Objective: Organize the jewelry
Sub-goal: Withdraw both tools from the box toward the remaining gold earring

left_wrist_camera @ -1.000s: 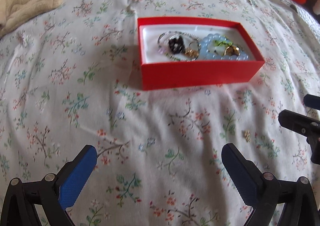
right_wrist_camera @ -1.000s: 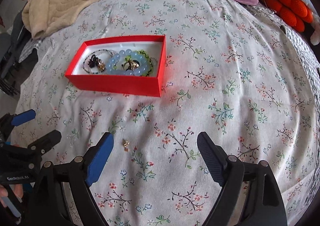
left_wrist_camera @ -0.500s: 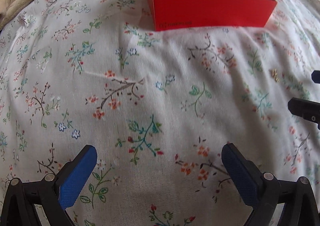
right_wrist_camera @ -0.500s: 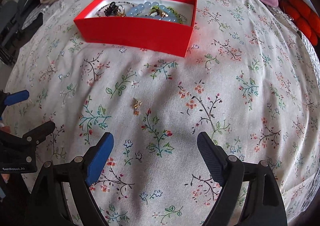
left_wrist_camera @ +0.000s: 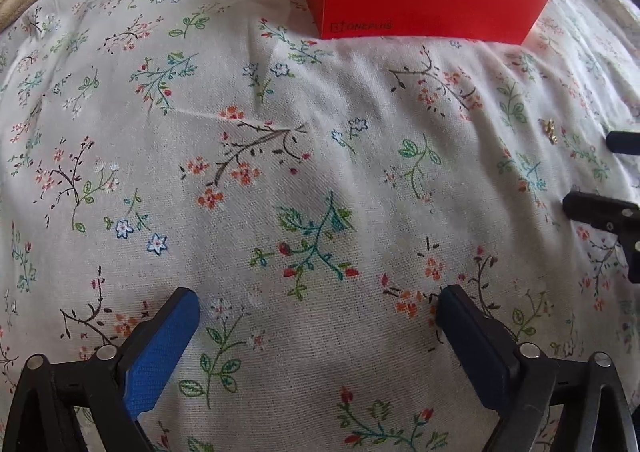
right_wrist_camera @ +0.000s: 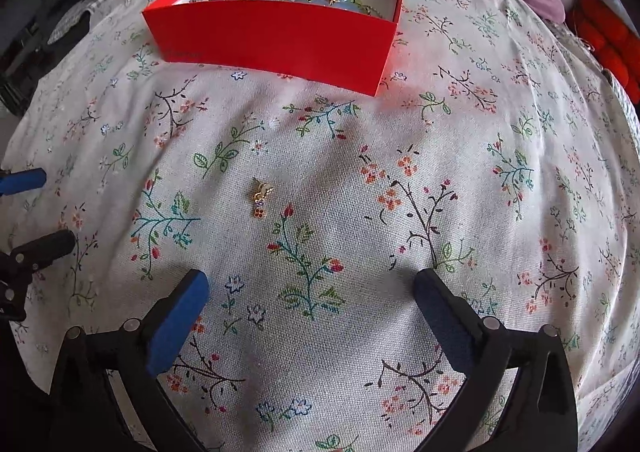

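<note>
The one piece of jewelry that is not yet stored is a small gold charm (right_wrist_camera: 261, 195), which lies alone on the floral bedsheet (right_wrist_camera: 460, 179), well apart from the red box (right_wrist_camera: 276, 39) where the beads and rings already sit. In the right wrist view the charm lies ahead of the right gripper (right_wrist_camera: 310, 294) and to the left of its middle line, roughly above the left finger and not between the two fingers. Its long axis runs almost straight away from the camera, with the small red stone at the near end, so it lies about along the line of the fingers. The right jaws have just been opening; they now stand wide and nothing is between them. In the left wrist view the same charm (left_wrist_camera: 549, 130) appears far to the right and further ahead of the left gripper (left_wrist_camera: 318, 306), whose jaws have just been closing a little but are also wide and empty, with only cloth between them. The right hand seems clearly the nearer one. The coming move probably needs it to shift to the left and forward, so that the charm comes between the pads before they close on so thin an object on soft cloth.
</note>
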